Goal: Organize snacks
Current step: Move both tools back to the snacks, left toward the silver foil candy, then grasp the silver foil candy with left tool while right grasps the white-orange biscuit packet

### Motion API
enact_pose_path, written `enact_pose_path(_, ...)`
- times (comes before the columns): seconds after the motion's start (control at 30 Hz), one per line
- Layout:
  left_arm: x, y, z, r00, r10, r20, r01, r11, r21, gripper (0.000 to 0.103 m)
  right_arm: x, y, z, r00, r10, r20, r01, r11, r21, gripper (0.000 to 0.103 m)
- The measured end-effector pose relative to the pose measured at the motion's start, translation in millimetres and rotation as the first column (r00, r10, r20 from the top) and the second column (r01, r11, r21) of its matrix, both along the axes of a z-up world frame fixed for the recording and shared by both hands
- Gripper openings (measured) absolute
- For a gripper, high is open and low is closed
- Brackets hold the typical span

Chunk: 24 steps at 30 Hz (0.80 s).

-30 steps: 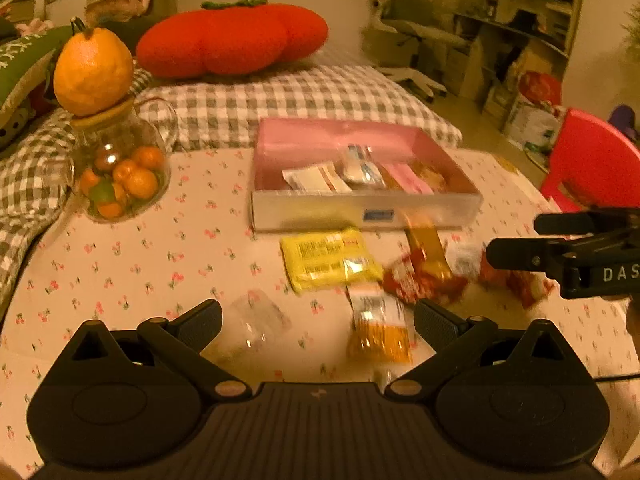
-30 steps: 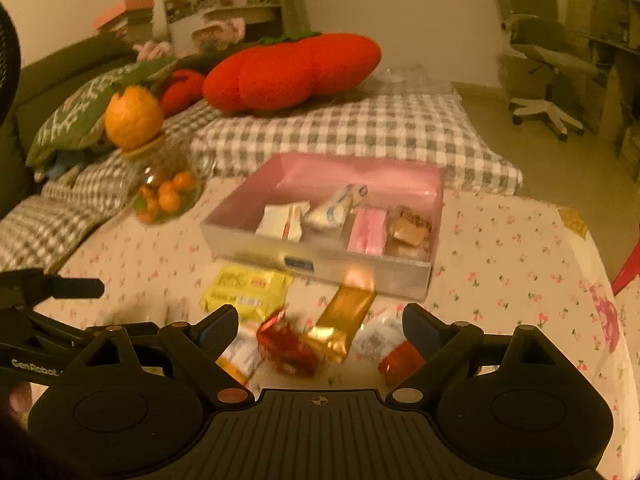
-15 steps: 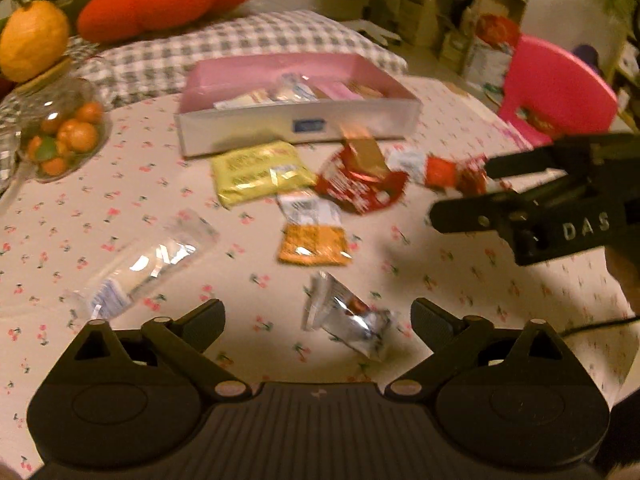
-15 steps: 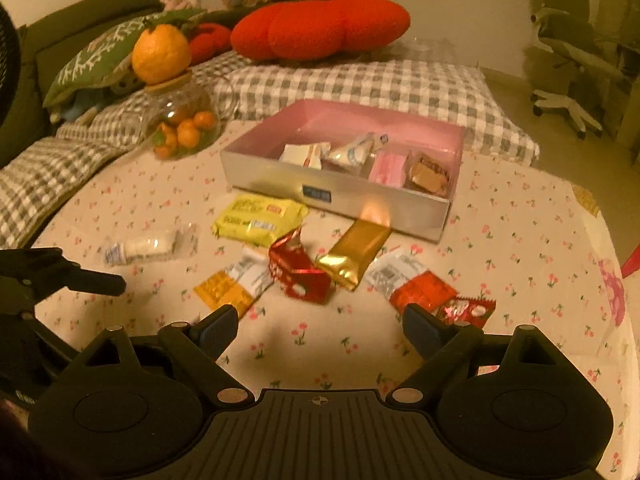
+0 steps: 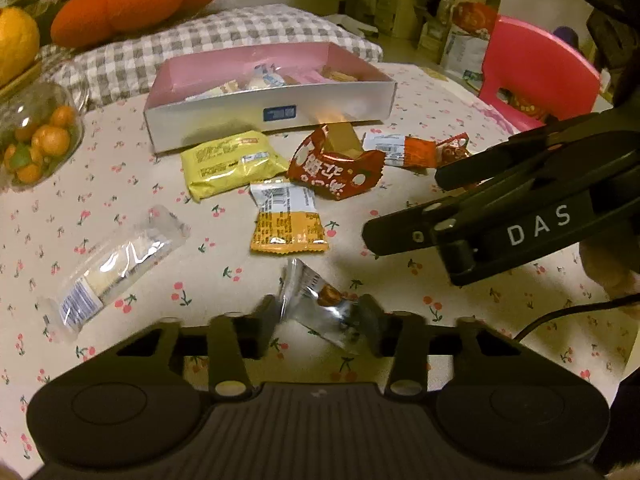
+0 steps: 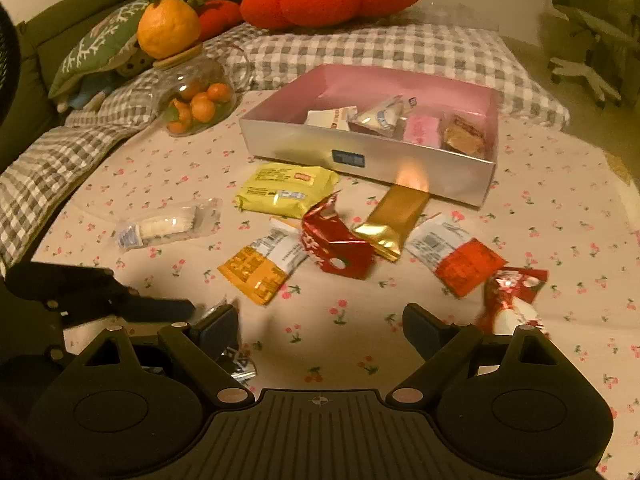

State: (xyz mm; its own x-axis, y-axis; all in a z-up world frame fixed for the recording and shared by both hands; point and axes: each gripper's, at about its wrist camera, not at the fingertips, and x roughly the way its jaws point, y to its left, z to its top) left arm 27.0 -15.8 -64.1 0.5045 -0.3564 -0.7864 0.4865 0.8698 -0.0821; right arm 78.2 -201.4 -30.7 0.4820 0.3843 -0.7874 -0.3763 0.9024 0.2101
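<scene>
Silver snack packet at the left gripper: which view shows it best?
The left wrist view. The silver snack packet lies in full sight between the left gripper's jaws, which have just been closing on it. The right wrist view shows only a sliver behind the right gripper's finger.

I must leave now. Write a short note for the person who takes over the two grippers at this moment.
Left gripper: jaws just closed on the silver packet, which lies on the table.
Right gripper: open, empty, above the cloth.
Done: four snacks lie in the pink box.
Left: silver packet, yellow pack, gold bar, red wrappers, orange packet, clear packet.
</scene>
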Motion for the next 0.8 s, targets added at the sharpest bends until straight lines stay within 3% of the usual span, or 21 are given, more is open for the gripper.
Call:
enact_pose_path(0.33, 1, 18, 4, 0.997, 0.058, -0.042, -0.058, 0.998, 0.002, 0.004, 19, 20, -11, 0.994, -0.049, -0.099, 0.056, 0.996, 0.076, 0.091)
enact_pose_path(0.57, 1, 34, 2, 0.993, 0.088, -0.073, -0.089, 0.996, -0.005, 0.006, 34, 38, -13, 0.987, -0.098, -0.124, 0.113, 0.986, 0.119, 0.089)
enact_pose_path(0.63, 0, 35, 2, 0.994, 0.088, -0.068, -0.089, 0.996, -0.008, 0.011, 39, 43, -15, 0.985, -0.120, -0.122, 0.134, 0.984, 0.120, 0.080)
enact_pose_path(0.67, 0, 36, 2, 0.994, 0.089, -0.065, -0.090, 0.996, -0.012, 0.018, 41, 46, -16, 0.984, -0.131, -0.125, 0.145, 0.983, 0.115, 0.077)
enact_pose_path(0.73, 0, 36, 3, 0.994, 0.091, -0.063, -0.093, 0.995, -0.026, 0.026, 45, 50, -21, 0.979, -0.152, -0.132, 0.165, 0.982, 0.096, 0.062)
enact_pose_path(0.8, 1, 36, 4, 0.994, 0.093, -0.064, -0.096, 0.994, -0.043, 0.028, 44, 56, -22, 0.981, -0.161, -0.104, 0.168, 0.983, 0.067, 0.053)
